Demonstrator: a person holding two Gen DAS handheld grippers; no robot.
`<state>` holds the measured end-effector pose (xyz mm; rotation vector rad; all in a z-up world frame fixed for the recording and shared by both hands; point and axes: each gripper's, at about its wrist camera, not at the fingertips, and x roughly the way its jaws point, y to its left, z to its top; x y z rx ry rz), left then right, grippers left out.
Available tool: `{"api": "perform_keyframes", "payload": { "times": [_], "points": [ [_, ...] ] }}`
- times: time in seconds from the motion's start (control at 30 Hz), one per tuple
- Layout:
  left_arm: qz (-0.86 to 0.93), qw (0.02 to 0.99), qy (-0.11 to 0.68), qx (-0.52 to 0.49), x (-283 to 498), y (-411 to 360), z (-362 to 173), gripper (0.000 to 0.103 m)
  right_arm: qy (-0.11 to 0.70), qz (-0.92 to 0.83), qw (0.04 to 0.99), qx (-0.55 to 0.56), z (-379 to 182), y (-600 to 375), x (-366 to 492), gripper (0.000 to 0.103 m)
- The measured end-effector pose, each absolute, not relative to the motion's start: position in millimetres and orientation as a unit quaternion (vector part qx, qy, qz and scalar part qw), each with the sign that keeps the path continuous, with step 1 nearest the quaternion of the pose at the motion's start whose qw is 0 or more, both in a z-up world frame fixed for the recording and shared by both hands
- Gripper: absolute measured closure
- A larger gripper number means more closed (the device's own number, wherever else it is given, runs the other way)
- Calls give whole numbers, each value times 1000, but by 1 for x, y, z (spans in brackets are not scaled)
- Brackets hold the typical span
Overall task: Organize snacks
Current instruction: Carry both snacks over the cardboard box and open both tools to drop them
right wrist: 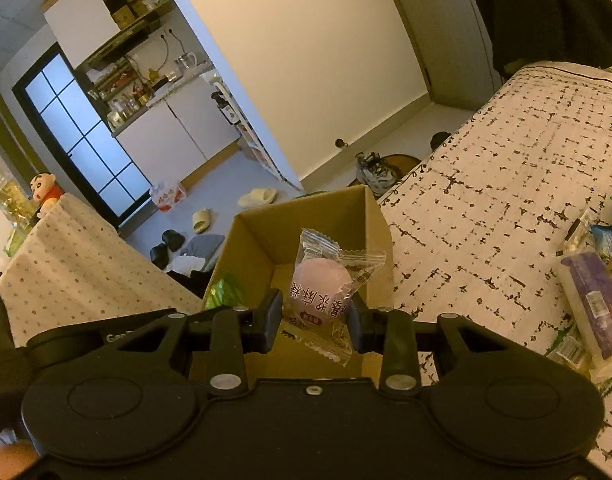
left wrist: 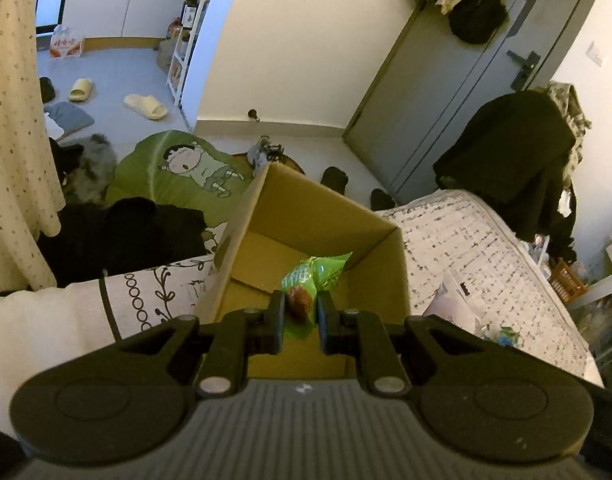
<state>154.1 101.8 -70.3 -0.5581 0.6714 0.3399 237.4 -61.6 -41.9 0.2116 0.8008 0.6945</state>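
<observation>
A patterned bed (right wrist: pixel 505 168) fills the right side, with loose snack packs (right wrist: pixel 593 300) lying near its edge. Against its side stands an open cardboard box (left wrist: pixel 306 216), nothing visible on its floor. The left gripper (left wrist: pixel 301 308) hangs over the box mouth, clenched on a green pack (left wrist: pixel 309 280) that juts forward from between its fingers. The right gripper (right wrist: pixel 314 310) is also above the box, grasping a clear-wrapped pink sweet (right wrist: pixel 319 284) that stands up between its fingers.
</observation>
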Motion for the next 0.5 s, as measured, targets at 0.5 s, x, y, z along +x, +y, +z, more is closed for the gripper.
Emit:
{"api": "perform_keyframes", "payload": {
  "times": [0.5],
  "points": [
    [201,883,343,-248,158,100,-73,72,392,344,848,91,-45,-52,234,63]
  ]
}}
